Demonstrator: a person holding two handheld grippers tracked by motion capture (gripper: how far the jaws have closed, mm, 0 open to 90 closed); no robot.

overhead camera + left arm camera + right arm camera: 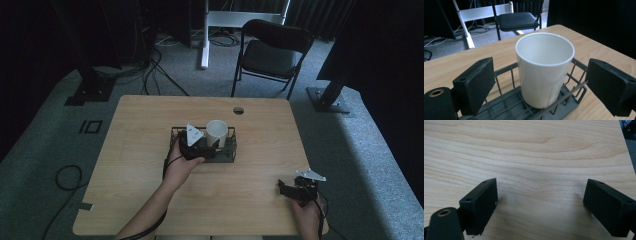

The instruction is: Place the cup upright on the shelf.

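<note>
Nearest the person, the right gripper (289, 189) rests at the near right edge of the pale wooden table (150, 200), well apart from the dark wire basket (231, 150) that serves as the landmark here; in the right gripper view its two black jaws stand wide apart with nothing but bare wood grain (536, 157) between them, so it is released. Farther in, the person's left hand (181, 167) brings the left gripper (212, 147) up to the near side of the basket, which sits around the middle of the table. In the left gripper view the gripper (539, 87) has its jaws spread on either side of the basket's near rim (564, 96), their pads clear of everything, so these jaws are released too. Inside the basket, upright at its right-hand part as the high view shows it, stands a plain white round cup (217, 133); the left gripper view shows the cup (544, 72) between the two jaws but touched by neither, its mouth open and its inside bare. Beyond the basket, past the far edge of the table, a black folding chair (272, 52) stands on the grey carpet.
</note>
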